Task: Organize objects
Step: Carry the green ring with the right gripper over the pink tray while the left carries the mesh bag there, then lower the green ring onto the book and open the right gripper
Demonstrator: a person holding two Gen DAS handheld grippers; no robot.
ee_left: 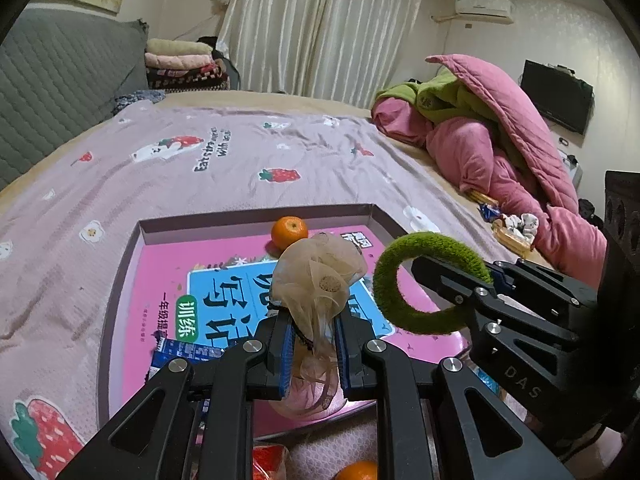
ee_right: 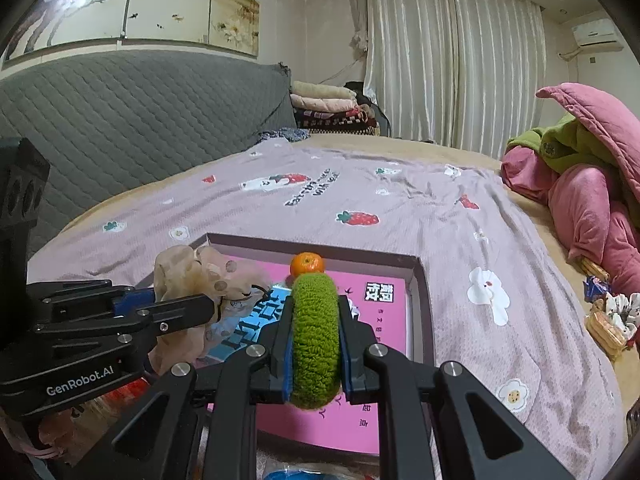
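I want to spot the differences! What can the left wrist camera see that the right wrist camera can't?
Only the left wrist view shows the black TV on the wall and a second orange at the bottom edge.

Only the right wrist view shows the flower painting above the grey headboard.

Both show the left gripper shut on a beige mesh hair tie, the right gripper shut on a fuzzy green ring, plus the box holding a pink book and an orange.
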